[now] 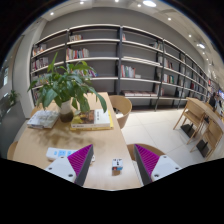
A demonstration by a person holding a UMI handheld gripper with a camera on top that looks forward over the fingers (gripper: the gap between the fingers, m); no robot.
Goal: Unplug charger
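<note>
A small white charger (117, 166) with a bluish mark stands on the light wooden table (100, 140), between my two fingers with a gap on each side. My gripper (114, 165) is open; its magenta pads (82, 160) flank the charger without touching it. A white power strip or flat device (60, 153) lies on the table just left of the left finger. I cannot see a cable or how the charger is plugged in.
A potted green plant (68, 85) stands at the table's far end, with books (92, 120) beside it and papers (43, 119) to the left. A wooden chair (120, 105) is beyond the table. Bookshelves (110, 60) line the back wall; more chairs (195, 115) stand at right.
</note>
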